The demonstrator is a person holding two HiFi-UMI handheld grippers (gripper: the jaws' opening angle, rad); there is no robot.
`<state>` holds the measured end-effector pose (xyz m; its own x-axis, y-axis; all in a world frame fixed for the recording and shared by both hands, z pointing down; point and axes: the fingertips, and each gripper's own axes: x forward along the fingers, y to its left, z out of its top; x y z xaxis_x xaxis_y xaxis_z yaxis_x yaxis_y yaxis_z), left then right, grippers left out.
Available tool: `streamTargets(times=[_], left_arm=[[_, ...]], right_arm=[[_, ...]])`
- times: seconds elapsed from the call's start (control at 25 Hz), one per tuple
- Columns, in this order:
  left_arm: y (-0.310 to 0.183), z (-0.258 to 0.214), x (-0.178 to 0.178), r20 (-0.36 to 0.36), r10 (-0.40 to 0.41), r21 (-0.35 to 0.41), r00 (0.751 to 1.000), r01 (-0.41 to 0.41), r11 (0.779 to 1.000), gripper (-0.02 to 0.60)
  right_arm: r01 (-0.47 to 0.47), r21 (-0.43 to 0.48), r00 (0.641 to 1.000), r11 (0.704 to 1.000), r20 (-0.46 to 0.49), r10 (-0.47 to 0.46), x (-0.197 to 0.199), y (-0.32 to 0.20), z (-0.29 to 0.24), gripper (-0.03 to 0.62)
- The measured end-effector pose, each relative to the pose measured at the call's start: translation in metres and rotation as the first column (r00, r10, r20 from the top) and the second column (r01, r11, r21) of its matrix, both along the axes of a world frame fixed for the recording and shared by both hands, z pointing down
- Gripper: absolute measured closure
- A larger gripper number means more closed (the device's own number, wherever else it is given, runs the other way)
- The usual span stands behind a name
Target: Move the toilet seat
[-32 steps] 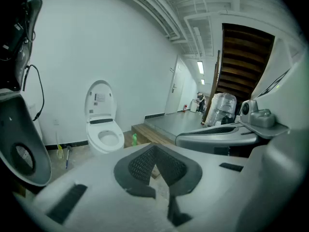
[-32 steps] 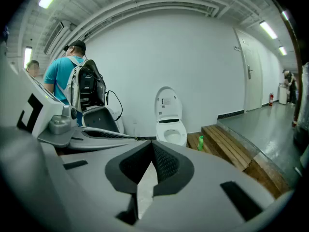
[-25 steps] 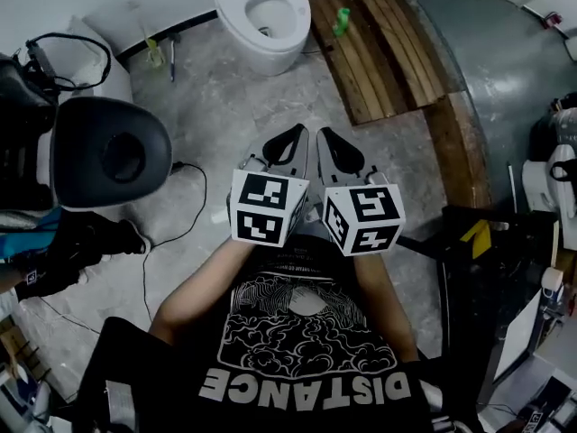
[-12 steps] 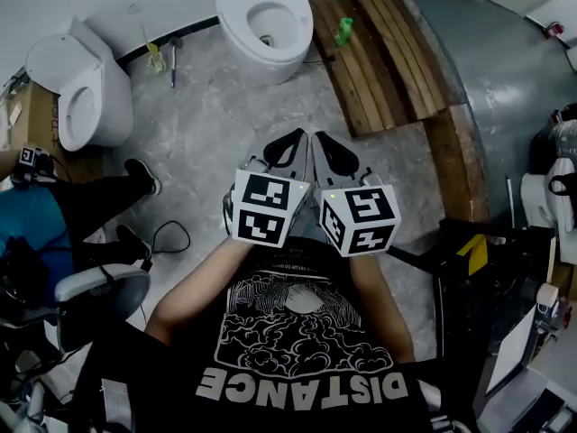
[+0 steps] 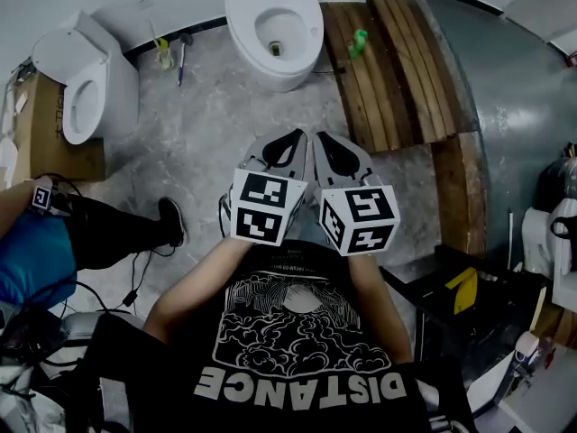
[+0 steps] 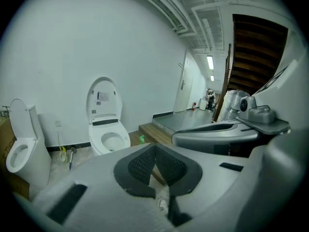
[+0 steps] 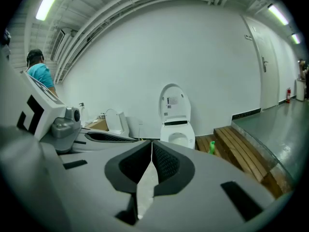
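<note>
A white toilet point(image 5: 275, 30) stands against the far wall with its lid raised upright point(image 6: 102, 98). The same toilet point(image 7: 176, 124) shows straight ahead in the right gripper view. Both grippers are held side by side in front of my chest, well short of it. My left gripper point(image 5: 287, 142) is shut with nothing between its pads point(image 6: 155, 151). My right gripper point(image 5: 332, 144) is likewise shut and empty point(image 7: 151, 149).
A second toilet point(image 5: 77, 84) and a cardboard box point(image 5: 54, 133) stand at the left. A wooden step point(image 5: 397, 61) with a green bottle point(image 5: 359, 41) on it lies right of the toilet, beside a grey platform point(image 5: 514, 88). A person in blue point(image 5: 36, 251) is at the left, over floor cables.
The view has drawn nearer the toilet. The black chair at the left has slid down out of sight, uncovering the second toilet and the person. Both grippers stay shut together.
</note>
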<state>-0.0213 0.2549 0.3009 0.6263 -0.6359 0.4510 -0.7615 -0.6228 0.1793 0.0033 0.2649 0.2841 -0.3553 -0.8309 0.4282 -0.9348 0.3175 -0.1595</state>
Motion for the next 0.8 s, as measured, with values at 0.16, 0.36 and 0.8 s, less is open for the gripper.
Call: streamTargets(times=[0.16, 0.36, 0.8], left_arm=[[-0.028, 0.005, 0.026, 0.009, -0.029, -0.018, 1.0, 0.029, 0.999, 0.569], [-0.067, 0.01, 0.058, 0.023, -0.072, -0.042, 0.997, 0.073, 0.996, 0.569], [-0.151, 0.039, 0.114, 0.054, -0.164, -0.101, 0.985, 0.168, 0.981, 0.569]], right_arm=[[0.024, -0.014, 1.0, 1.0, 0.018, -0.024, 0.028, -0.03, 0.004, 0.574], [0.08, -0.052, 0.995, 0.995, 0.056, -0.077, 0.059, -0.071, 0.012, 0.574], [0.149, -0.13, 0.978, 0.98, 0.167, -0.127, 0.118, -0.157, 0.036, 0.572]])
